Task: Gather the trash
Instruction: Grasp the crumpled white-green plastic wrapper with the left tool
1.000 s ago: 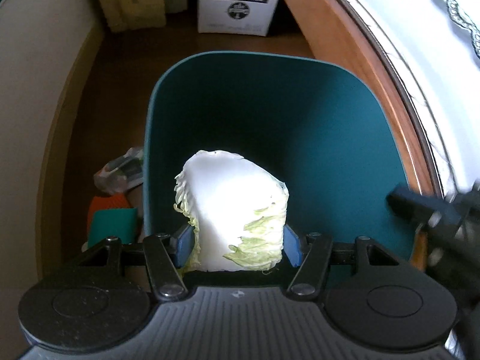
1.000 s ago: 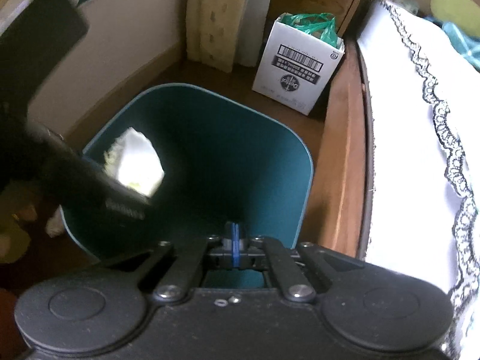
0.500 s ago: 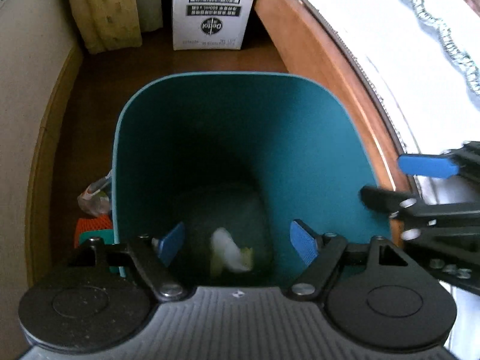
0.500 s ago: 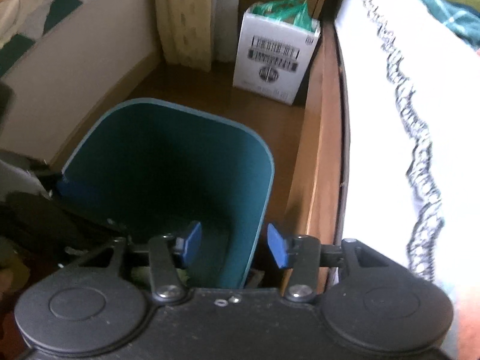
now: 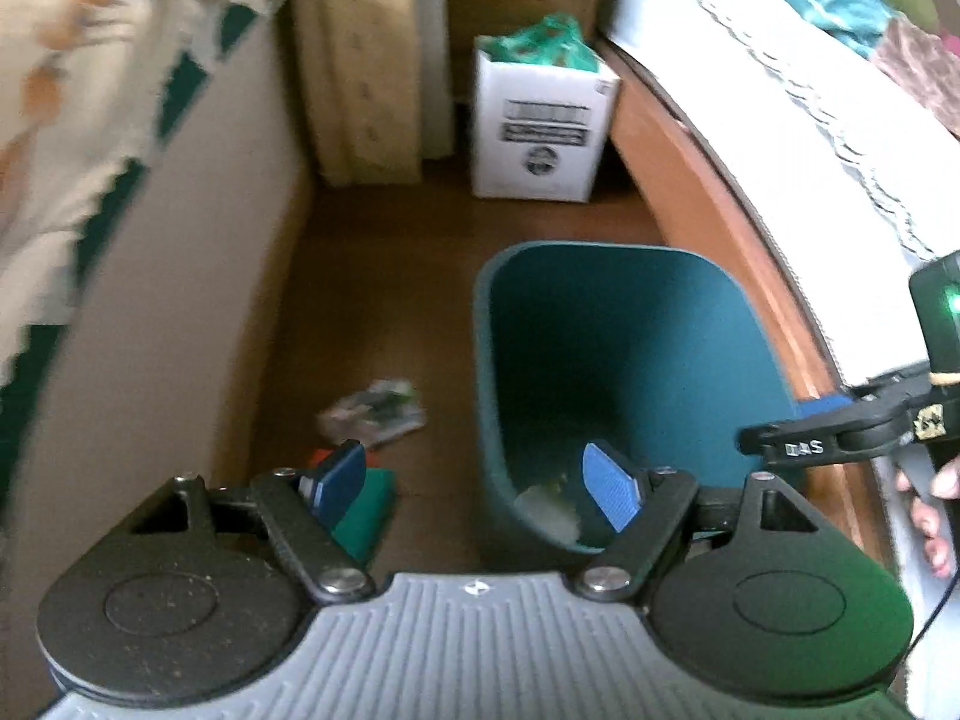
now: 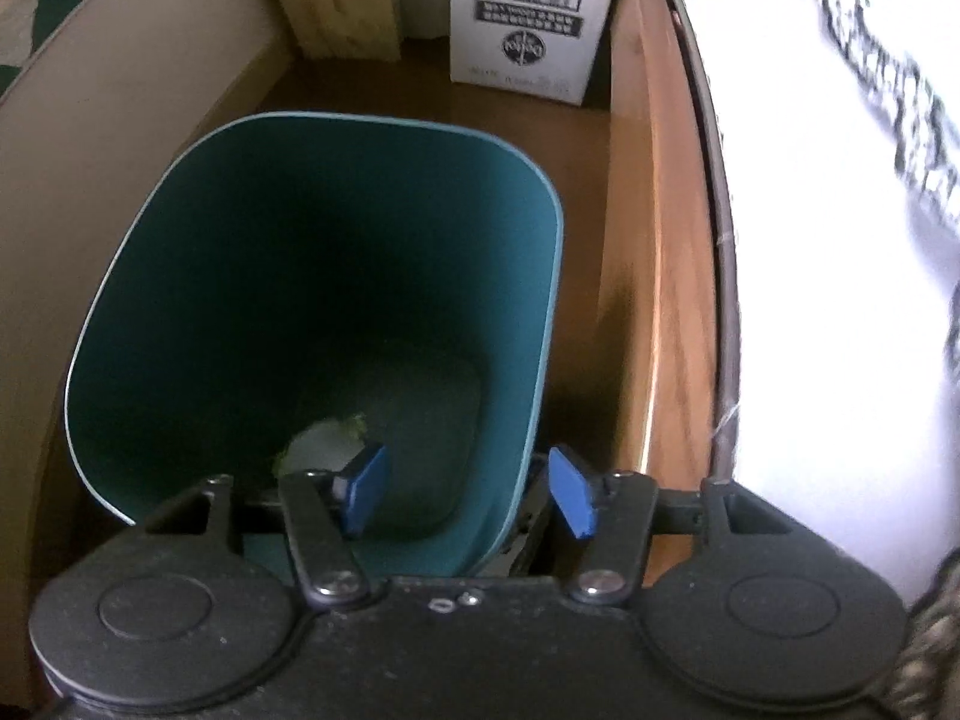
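Observation:
A teal trash bin (image 5: pixel 630 324) (image 6: pixel 240 252) stands on the brown floor beside a wooden bed frame. A pale cabbage piece (image 5: pixel 549 510) (image 6: pixel 327 441) lies at the bottom of the bin. My left gripper (image 5: pixel 480 489) is open and empty above the bin's left rim. My right gripper (image 6: pixel 468 495) is open and empty over the bin's right rim; it also shows at the right of the left wrist view (image 5: pixel 840 420). A crumpled clear wrapper (image 5: pixel 375 411) lies on the floor left of the bin, with an orange and green item (image 5: pixel 363 516) beside it.
A white cardboard box (image 5: pixel 540 120) (image 6: pixel 528 18) with green bags stands at the back. A beige panel (image 5: pixel 150 300) runs along the left. The bed with a white lace cover (image 5: pixel 810 138) (image 6: pixel 840 240) runs along the right.
My left gripper opened and dropped the cabbage piece into the bin, then lifted back and to the left. My right gripper opened too.

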`<move>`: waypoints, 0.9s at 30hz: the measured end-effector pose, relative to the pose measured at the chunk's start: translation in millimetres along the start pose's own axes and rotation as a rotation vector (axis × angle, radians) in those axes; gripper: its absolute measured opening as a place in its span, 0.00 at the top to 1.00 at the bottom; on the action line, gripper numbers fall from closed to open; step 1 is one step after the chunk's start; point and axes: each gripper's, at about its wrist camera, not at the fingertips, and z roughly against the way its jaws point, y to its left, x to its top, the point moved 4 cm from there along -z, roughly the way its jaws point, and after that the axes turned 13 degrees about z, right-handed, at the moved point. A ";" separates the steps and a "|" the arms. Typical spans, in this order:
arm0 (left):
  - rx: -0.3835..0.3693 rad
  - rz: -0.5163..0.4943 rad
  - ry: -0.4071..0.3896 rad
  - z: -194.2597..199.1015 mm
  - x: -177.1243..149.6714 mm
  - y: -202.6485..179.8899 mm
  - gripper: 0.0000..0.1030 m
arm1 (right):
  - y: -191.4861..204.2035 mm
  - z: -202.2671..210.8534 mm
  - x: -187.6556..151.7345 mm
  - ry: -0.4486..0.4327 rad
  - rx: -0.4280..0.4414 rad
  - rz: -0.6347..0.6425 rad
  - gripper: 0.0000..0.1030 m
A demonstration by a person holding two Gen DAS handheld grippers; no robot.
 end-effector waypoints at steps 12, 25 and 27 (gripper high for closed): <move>0.131 0.023 -0.037 -39.0 16.8 53.6 0.23 | 12.0 -30.0 0.4 0.046 -0.209 0.099 0.89; 0.247 -0.089 0.062 -181.0 25.0 115.4 0.23 | -8.6 -31.3 43.7 -0.064 -0.156 0.087 0.95; 0.222 -0.139 0.080 -202.3 20.0 116.9 0.23 | -12.7 -27.4 54.8 -0.100 -0.113 0.087 0.97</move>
